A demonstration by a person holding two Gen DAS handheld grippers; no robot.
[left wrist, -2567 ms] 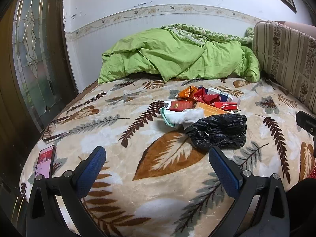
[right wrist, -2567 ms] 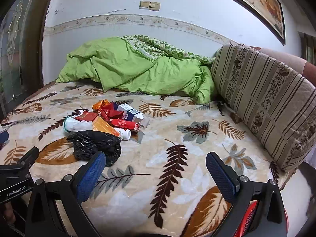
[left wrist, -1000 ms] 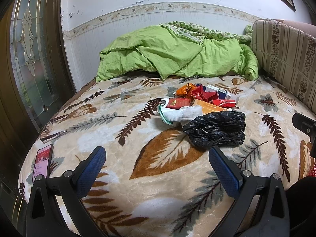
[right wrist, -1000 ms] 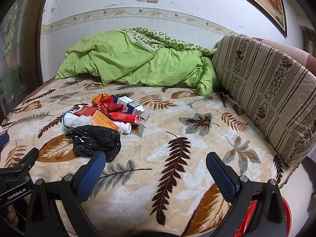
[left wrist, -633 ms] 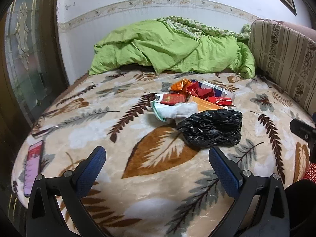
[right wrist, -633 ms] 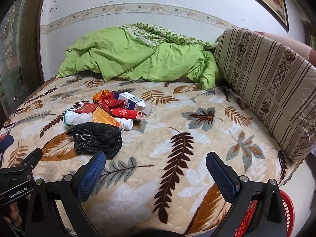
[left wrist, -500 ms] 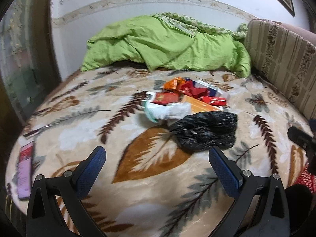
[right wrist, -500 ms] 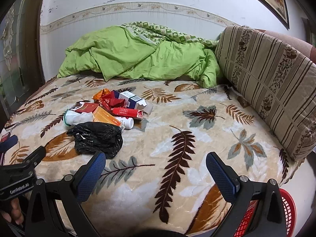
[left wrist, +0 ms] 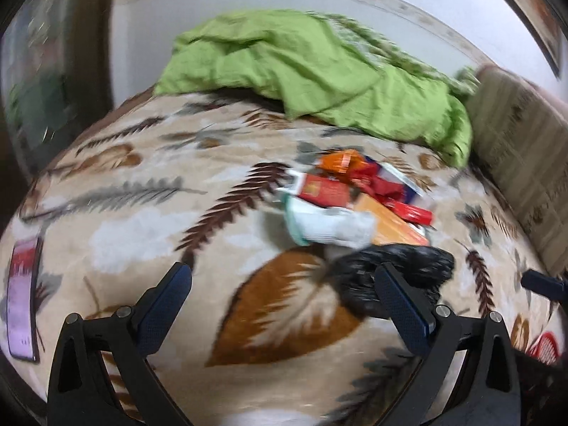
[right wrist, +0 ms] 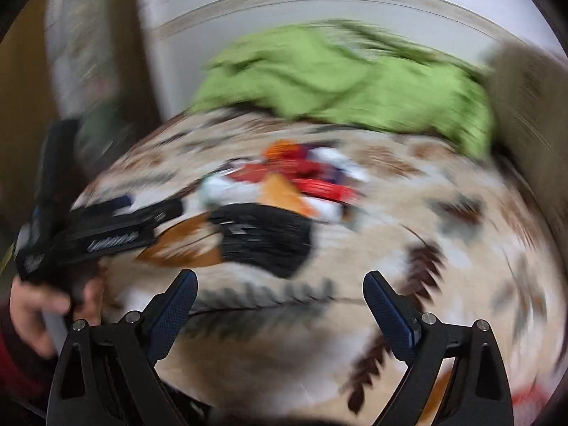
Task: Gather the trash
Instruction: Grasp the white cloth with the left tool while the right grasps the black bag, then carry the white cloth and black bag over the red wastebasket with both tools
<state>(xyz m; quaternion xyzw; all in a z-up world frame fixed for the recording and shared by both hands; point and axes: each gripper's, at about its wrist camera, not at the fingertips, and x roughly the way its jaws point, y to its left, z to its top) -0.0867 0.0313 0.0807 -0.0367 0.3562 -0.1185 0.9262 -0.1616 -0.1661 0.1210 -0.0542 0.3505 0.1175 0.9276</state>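
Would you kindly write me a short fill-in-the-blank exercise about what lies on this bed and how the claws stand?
1. The quilt bunched at the far end of the bed is ____.
2. The crumpled plastic bag nearest the left claw is ____.
3. Both the left claw and the right claw are ____, holding nothing.
4. The phone lies near the bed's ____ edge.

Missing words: green; black; open; left

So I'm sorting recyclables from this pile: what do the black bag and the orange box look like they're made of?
The black bag looks like thin plastic film: glossy, crumpled into fine creases, slumped with no shape of its own. The orange box looks like matte printed cardboard, with flat faces and a straight edge, though motion blur leaves that uncertain.
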